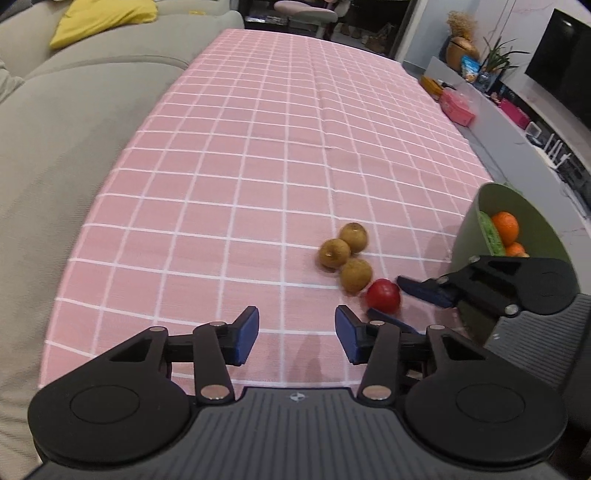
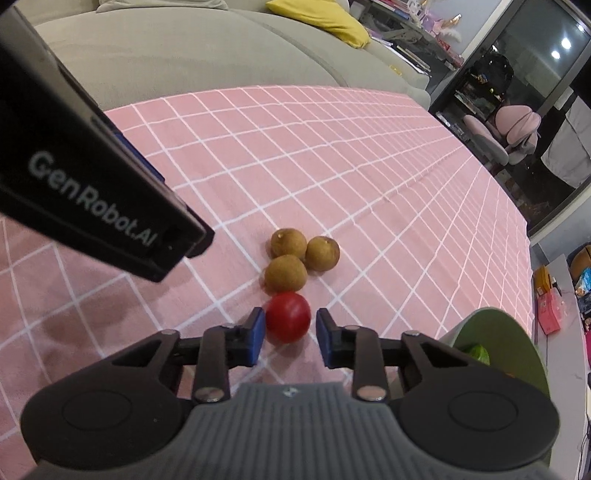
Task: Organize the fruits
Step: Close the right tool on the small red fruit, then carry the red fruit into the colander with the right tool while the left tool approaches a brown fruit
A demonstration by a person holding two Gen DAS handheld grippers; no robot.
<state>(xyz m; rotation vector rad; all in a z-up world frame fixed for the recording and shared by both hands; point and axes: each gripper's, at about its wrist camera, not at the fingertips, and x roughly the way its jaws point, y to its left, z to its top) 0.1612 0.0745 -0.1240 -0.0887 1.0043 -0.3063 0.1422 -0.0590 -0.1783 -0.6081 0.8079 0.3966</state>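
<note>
1. Grey sofa [image 1: 66,155] runs along the far side of the table, with a yellow cushion [image 1: 99,18] on its back.
2. Pink checked tablecloth [image 1: 258,155] covers the whole tabletop.
3. Green bowl [image 1: 476,229] stands tilted at the cloth's near right edge; oranges [image 1: 506,225] and something green lie inside it.
4. Left gripper [image 1: 296,334] hovers over bare cloth with its blue pads partly apart and nothing between them; the fruits lie ahead and to its right.
5. Right gripper [image 2: 290,336] reaches down to the red fruit [image 2: 288,316], a pad on either side. The left pad looks to touch it, a thin gap shows at the right pad, so a firm hold cannot be told.
6. Three brown fruits [image 2: 285,273] sit clustered and touching one another on the cloth, just beyond the red one; the nearest touches it.
</note>
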